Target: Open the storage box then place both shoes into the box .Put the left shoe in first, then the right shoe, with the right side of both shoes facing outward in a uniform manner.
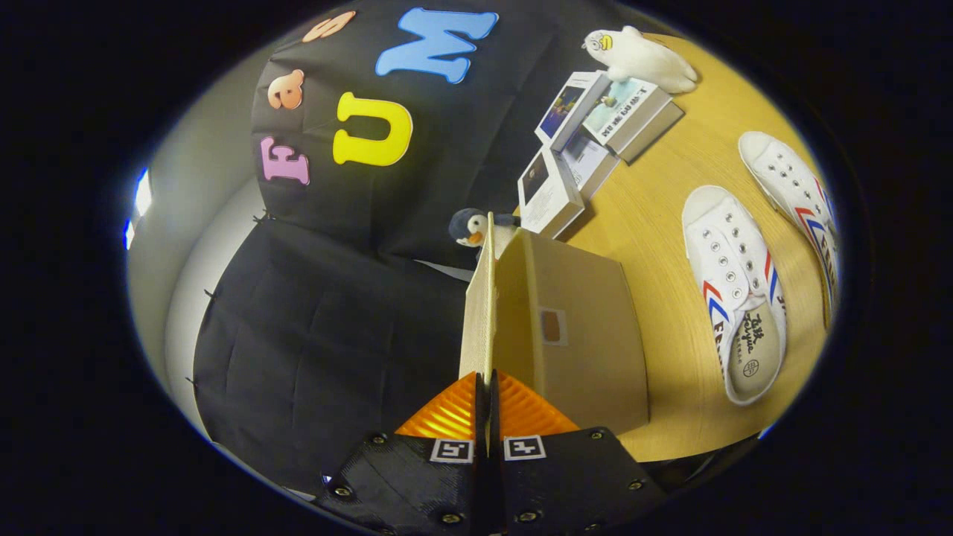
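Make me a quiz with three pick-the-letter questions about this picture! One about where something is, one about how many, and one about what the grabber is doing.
1. Where is the penguin toy?
A. Behind the box's raised lid, by the booth wall
B. Inside a shoe
C. On top of the books

2. How many white shoes lie on the table?
A. One
B. Two
C. Four

3. What are the gripper fingers doing?
A. Spread wide over a shoe
B. Holding a book
C. Pinched on the edge of the box lid

Answers:
1. A, since the penguin peeks out just beyond the lid's far end.
2. B, since the near shoe and the far shoe lie side by side beside the storage box.
3. C, since the thin lid edge runs straight between the closed fingers.
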Motion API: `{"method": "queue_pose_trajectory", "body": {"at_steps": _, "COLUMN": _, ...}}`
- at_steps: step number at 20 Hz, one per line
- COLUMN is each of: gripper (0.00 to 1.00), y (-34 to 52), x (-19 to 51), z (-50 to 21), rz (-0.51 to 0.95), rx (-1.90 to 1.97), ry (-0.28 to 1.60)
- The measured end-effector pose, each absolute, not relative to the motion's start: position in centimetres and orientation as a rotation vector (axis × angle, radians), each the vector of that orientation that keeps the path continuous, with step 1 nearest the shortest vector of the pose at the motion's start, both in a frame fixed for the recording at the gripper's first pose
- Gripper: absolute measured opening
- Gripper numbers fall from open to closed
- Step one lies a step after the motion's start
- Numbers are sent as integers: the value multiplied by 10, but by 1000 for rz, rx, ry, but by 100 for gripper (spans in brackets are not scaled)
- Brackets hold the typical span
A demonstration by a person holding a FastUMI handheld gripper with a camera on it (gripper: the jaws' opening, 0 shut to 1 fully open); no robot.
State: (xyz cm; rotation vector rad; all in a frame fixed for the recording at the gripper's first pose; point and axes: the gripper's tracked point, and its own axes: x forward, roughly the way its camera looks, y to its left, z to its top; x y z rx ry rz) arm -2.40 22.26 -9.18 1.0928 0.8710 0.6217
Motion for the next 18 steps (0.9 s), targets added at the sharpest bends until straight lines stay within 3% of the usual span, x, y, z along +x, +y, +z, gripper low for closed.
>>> {"method": "queue_pose_trajectory", "body": {"at_steps": 8, "gripper": 4, "y": 288, "x": -14, "z": -2, "rz": 797, "rx": 939, "ry": 750}}
{"method": "queue_pose_trajectory", "body": {"at_steps": 18, "gripper": 5, "y": 395, "x": -14, "z": 28, "rz": 914, "rx": 760, "ry": 708}}
